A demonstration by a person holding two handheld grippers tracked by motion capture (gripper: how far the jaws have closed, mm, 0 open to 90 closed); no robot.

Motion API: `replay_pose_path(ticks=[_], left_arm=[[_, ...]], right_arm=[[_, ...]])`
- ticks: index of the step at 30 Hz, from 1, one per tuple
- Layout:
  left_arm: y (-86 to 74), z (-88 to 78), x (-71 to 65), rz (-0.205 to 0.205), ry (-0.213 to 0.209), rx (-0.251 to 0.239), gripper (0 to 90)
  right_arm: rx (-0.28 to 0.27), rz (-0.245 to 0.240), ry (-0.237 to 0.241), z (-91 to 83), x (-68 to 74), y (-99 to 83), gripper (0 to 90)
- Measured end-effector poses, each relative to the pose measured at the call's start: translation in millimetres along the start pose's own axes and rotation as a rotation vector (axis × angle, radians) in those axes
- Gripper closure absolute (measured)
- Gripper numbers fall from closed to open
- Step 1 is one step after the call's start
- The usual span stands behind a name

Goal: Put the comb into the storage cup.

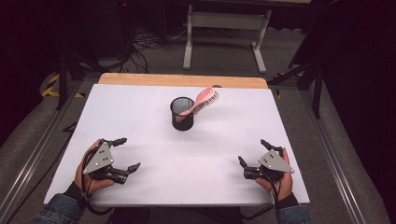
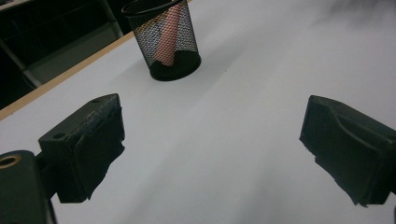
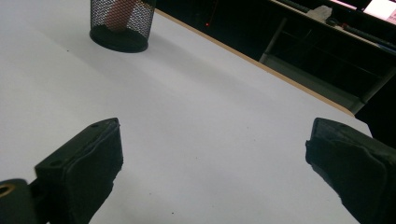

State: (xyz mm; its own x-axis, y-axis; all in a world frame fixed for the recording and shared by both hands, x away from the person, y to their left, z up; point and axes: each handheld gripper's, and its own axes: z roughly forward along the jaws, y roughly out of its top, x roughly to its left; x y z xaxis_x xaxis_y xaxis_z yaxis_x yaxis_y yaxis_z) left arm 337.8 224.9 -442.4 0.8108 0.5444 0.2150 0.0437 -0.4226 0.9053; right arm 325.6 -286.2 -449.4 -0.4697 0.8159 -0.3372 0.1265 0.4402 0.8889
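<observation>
Two grippers, left gripper and right gripper, are held wide and empty; the top-heavy pink hairbrush could topple the mesh cup if nudged.

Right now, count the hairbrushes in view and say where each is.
1: a pink hairbrush stands handle-down in the black mesh cup, bristle head leaning out over the rim. The mesh may hide something smaller.
</observation>
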Motion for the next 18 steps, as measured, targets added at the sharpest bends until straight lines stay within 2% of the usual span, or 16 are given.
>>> replay_pose_path(ticks=[6, 12, 18], left_arm=[[-0.1, -0.3, -2.1, 0.005, 0.008, 0.007, 7.3], [1.4, -0.9, -5.3, 0.018, 0.003, 0.005, 7.0], [0.4, -2.6, -5.2, 0.011, 0.004, 0.005, 7.0]], right_arm=[[-0.025, 0.004, -0.007, -0.7, -0.2, 2.1, 4.5], [-0.012, -0.012, 0.005, 0.0, 3.6, 3.7, 4.4], [-0.019, -0.012, 0.016, -0.2, 7.1, 6.7, 4.5]])
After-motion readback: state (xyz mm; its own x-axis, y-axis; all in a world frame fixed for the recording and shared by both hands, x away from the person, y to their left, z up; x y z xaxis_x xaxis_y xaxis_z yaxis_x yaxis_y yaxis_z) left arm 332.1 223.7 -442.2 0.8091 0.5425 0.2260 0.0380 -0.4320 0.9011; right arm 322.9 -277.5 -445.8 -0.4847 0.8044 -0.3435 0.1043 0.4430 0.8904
